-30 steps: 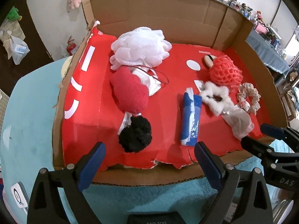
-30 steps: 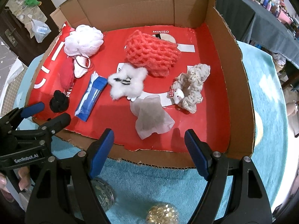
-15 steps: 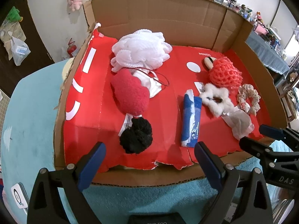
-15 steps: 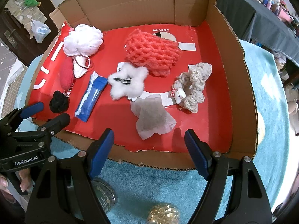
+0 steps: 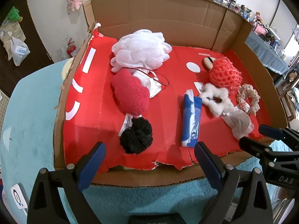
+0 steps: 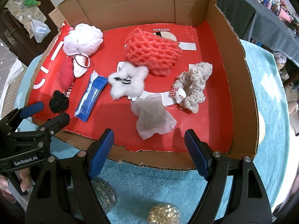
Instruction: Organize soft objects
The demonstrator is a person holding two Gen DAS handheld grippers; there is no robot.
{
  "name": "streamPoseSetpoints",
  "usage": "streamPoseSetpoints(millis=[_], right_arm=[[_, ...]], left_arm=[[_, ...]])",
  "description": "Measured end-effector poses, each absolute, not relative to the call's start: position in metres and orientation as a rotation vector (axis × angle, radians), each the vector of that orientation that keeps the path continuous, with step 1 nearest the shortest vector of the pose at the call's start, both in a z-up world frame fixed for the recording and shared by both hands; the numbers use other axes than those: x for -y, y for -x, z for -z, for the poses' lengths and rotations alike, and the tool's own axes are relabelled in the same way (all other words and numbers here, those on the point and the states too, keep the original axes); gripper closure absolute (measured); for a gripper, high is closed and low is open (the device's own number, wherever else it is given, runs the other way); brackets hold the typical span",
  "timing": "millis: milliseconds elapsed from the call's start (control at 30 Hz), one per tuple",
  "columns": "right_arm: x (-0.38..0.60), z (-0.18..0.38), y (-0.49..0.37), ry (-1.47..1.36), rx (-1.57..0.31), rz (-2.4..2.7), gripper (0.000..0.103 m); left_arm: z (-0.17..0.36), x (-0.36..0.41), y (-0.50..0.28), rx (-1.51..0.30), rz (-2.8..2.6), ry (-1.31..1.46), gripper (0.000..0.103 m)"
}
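Both tongs, left gripper (image 5: 149, 156) and right gripper (image 6: 149, 140), spread wide, empty, just outside cardboard tray (image 6: 241, 93). Inside: white loofah (image 5: 140, 50), black scrunchie (image 5: 136, 138), tissue pack (image 5: 191, 119) scattered, ungrouped. Sorting stage unclear.

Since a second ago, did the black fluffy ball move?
No. The black pompom sits against the same white tag, on the red liner.
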State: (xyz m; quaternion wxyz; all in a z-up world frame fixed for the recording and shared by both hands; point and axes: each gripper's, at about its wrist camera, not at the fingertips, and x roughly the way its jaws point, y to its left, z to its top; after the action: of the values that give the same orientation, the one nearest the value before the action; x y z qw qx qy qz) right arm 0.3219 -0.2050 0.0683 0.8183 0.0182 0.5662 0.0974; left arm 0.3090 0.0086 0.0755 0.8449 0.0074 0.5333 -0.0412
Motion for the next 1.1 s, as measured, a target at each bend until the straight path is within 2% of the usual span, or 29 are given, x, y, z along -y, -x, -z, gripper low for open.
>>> streamPoseSetpoints(millis=[1100], right_arm=[[0.2045, -0.0674, -0.3224, -0.038, -1.210, -0.212, 0.026]], left_arm=[[-0.0753, -0.0093, -0.3093, -1.125, 0.092, -0.018, 0.006]])
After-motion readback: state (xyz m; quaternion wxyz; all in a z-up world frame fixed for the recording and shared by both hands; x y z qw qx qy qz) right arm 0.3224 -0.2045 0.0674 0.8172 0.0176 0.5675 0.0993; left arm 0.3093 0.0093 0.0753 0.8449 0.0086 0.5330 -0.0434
